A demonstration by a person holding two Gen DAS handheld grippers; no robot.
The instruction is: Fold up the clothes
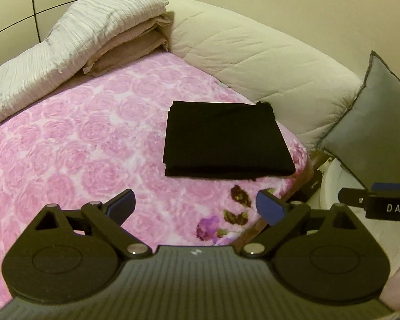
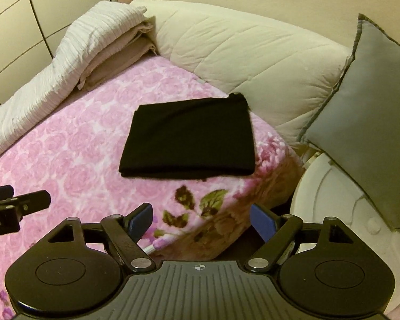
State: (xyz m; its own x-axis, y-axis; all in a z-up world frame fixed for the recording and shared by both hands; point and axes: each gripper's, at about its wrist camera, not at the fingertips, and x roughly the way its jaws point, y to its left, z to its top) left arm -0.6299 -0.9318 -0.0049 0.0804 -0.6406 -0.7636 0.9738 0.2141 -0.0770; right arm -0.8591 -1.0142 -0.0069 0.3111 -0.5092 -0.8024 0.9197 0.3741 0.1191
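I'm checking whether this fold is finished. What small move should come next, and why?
Probably just draw both hands back. The black garment already lies as a neat folded rectangle on the pink floral blanket, and the left hand-held gripper and right hand-held gripper are both open, empty and clear of it. A loose corner at its far right edge might merit a tuck.

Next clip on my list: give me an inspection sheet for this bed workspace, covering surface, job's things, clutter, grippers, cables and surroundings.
Surface: pink rose-patterned blanket spread over the bed.
Job's things: black garment folded into a neat rectangle, lying flat near the bed's corner.
Clutter: stack of folded white and beige bedding; cream quilt along the far side; grey cushion leaning by the corner.
Grippers: left gripper open, nothing between its fingers; right gripper open, likewise; both clear of the garment.
Cables: nothing seen.
Surroundings: cream wall and panelled wardrobe doors; white round object beside the bed.
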